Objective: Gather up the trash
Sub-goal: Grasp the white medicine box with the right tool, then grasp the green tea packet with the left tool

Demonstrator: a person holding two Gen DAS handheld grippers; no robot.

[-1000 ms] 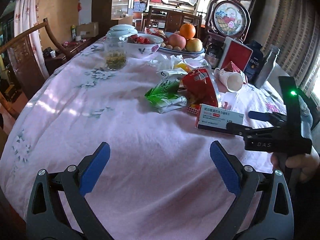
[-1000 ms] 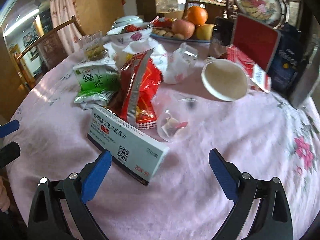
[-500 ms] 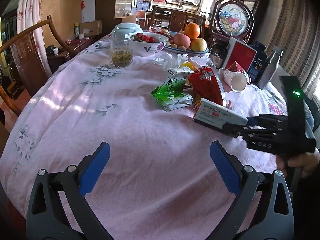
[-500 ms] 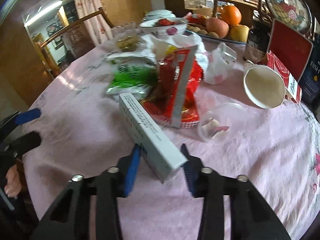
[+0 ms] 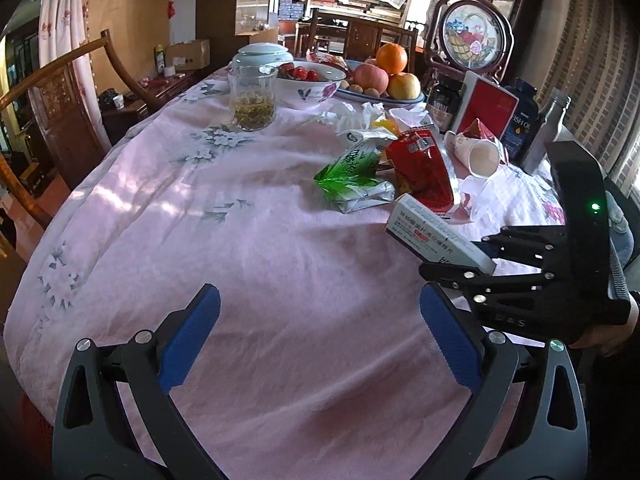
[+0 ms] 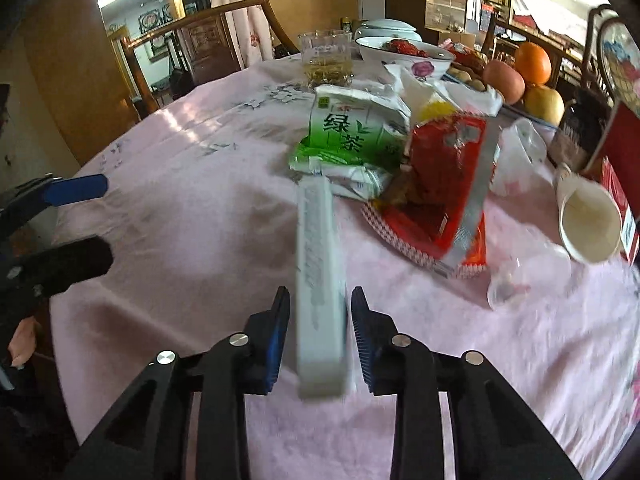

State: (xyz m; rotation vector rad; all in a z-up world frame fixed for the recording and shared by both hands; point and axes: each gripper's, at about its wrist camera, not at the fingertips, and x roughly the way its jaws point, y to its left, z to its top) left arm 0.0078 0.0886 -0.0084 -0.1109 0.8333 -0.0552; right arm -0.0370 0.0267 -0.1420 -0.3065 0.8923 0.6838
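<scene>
Right gripper (image 6: 316, 336) clamped on near end of the medicine box (image 6: 318, 280), lifted off the pink tablecloth (image 6: 200, 220). Left gripper (image 5: 320, 340) spread wide, empty, low over cloth. Judgement: grip sits at one end, so carry level and slowly to avoid pivoting.

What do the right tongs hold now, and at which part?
The right tongs hold the white medicine box by its near end, pads on its two broad faces.

Sunlit pink tablecloth (image 5: 248, 264), wooden chair (image 5: 60, 92)
</scene>
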